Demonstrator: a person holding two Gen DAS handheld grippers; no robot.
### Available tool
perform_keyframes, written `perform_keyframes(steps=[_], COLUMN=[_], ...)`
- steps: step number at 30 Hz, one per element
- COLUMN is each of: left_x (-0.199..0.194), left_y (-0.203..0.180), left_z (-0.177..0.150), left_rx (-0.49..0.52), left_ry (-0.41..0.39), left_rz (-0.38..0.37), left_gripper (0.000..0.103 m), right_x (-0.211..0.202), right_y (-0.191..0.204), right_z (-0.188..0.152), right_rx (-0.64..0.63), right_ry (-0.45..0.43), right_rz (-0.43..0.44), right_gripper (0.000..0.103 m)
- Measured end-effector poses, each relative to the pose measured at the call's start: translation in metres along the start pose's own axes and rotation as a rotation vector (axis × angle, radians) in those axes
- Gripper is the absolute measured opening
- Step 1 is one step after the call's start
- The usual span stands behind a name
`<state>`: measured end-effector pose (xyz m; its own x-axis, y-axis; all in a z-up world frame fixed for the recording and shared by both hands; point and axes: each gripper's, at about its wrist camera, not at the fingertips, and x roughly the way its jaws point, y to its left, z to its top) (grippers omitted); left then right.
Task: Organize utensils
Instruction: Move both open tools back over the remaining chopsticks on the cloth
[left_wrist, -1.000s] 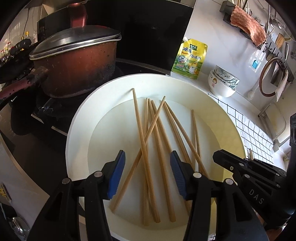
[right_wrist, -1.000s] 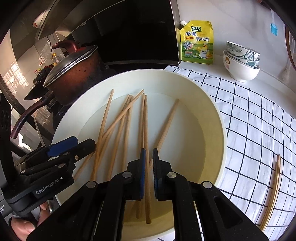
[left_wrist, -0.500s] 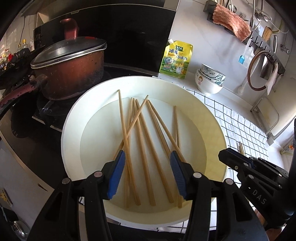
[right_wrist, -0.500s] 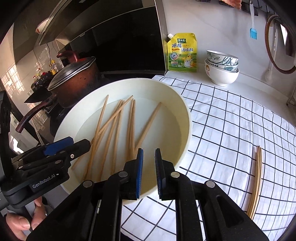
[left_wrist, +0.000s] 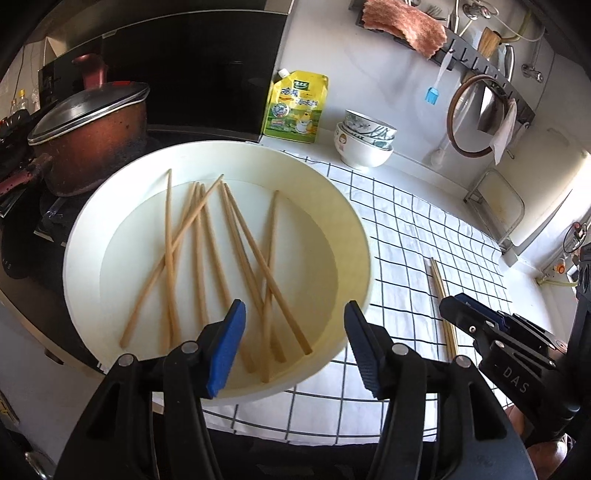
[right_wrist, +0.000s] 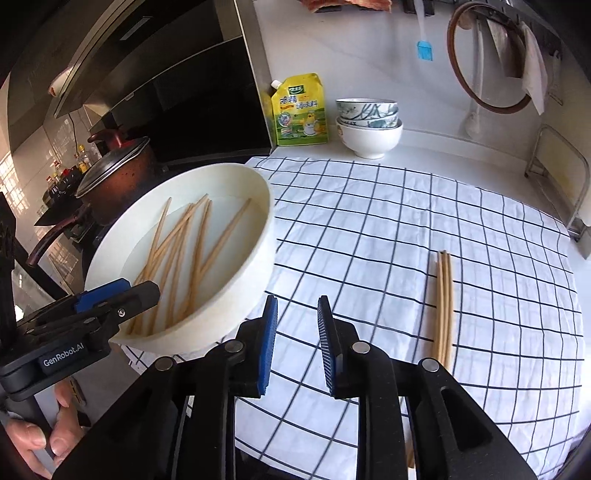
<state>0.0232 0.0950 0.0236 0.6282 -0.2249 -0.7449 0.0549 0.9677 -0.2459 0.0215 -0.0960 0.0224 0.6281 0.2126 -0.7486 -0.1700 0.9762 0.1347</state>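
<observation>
Checked cloth (right_wrist: 369, 229), paired chopsticks (right_wrist: 444, 306) partly behind right claw (right_wrist: 295, 343).

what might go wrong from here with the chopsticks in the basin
1. The chopsticks in the white basin lie crossed over one another, so a grab could lift two or drag a neighbour.
2. The basin sits partly off the checked cloth, beside the stove; a push on its rim might tip it.
3. The left gripper and right gripper are both open and close together, so they may collide.
</observation>
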Motion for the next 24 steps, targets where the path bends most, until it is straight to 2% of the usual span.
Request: perform_keyframes(steps=[13, 15, 24], left_x=[0.021, 0.026, 0.054], left_y=[-0.082, -0.091, -0.113], left_z=[-0.017, -0.021, -0.037], left_rx=[0.122, 0.135, 0.176], left_ry=[0.054, 0.067, 0.134], left_rz=[-0.108, -0.116, -0.109], left_gripper=[0.057, 0.058, 0.061], right_x=[-0.027, -0.025, -0.005], right_y=[-0.107, -0.115, -0.13], right_z=[-0.043, -0.05, -0.068], right_rx=[0.153, 0.158, 0.162], right_ry=[-0.003, 0.009, 0.061], right_rz=[-0.182, -0.203, -0.198], right_gripper=[0.024, 0.024, 0.026])
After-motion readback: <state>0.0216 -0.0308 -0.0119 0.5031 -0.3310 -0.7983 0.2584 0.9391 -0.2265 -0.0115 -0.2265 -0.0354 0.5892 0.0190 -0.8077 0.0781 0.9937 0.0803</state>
